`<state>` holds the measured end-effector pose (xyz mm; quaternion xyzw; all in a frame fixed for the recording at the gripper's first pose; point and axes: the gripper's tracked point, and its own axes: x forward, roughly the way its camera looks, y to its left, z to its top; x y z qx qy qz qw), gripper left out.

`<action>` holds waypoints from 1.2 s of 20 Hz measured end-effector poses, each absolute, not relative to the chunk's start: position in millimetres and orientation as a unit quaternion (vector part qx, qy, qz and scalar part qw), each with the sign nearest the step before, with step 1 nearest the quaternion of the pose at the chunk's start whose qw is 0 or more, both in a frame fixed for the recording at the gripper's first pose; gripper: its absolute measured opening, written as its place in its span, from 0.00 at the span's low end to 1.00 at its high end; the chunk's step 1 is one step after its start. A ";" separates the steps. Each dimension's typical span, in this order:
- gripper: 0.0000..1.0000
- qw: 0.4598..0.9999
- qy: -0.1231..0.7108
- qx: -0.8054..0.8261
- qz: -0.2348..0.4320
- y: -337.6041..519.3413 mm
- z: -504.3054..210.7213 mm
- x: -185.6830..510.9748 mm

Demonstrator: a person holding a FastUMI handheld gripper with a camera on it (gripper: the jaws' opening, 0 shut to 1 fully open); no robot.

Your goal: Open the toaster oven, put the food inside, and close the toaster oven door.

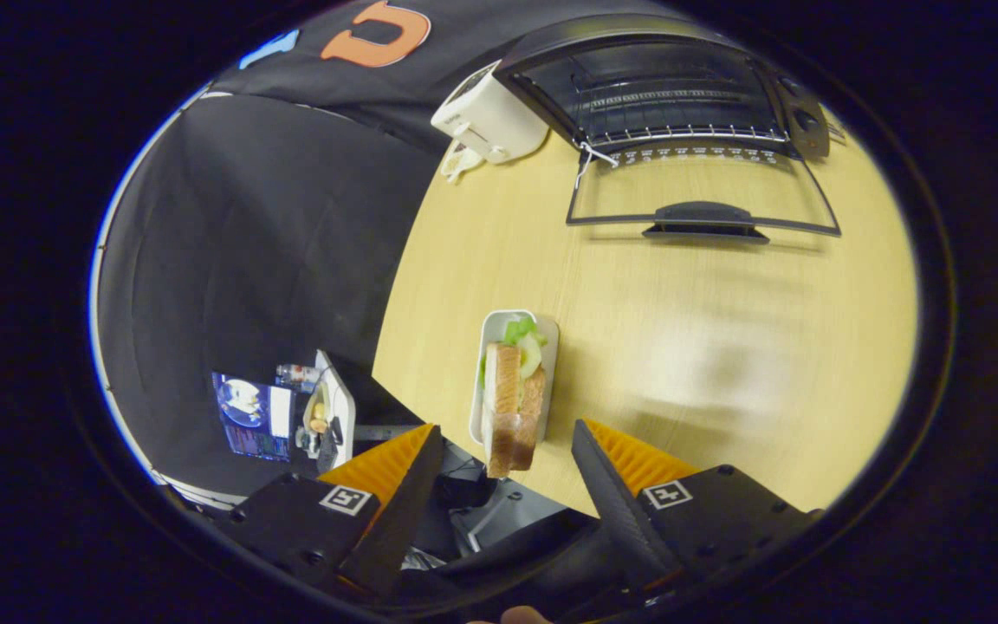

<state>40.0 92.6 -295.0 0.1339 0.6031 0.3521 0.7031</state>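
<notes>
You are looking down on a pale wooden table [681, 347], its curved edge running along one side with dark booth cloth beyond it. At the far end of the table stands the toaster oven [664, 87], dark-bodied, with its wire rack visible inside and control knobs on its side panel. Its glass door [703, 195] is dropped fully open and lies flat toward you, the dark handle at the near edge of the door. Just beside the oven, near the table's edge, sits a white appliance [489, 117] with a small pale scrap lying next to it. Closer to you, well apart from the oven door, a white oblong tray [548, 334] rests on the table by its edge, carrying a sandwich [512, 412] stood on its side, browned bread slices with green lettuce and a pale slice of filling at the far end. Your gripper [508, 433] has its fingers spread wide apart, and the near end of the sandwich lies between the two tips, touched by neither. Off the table, below its edge, you can see a small screen [252, 416] and some clutter too small to tell.
</notes>
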 end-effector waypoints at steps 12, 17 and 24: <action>0.58 0.676 0.636 0.137 0.346 122.3 -327.5 44.8; 0.33 0.650 0.653 0.179 0.345 126.4 -317.5 38.7; 0.24 0.636 0.629 0.262 0.362 122.1 -252.0 35.8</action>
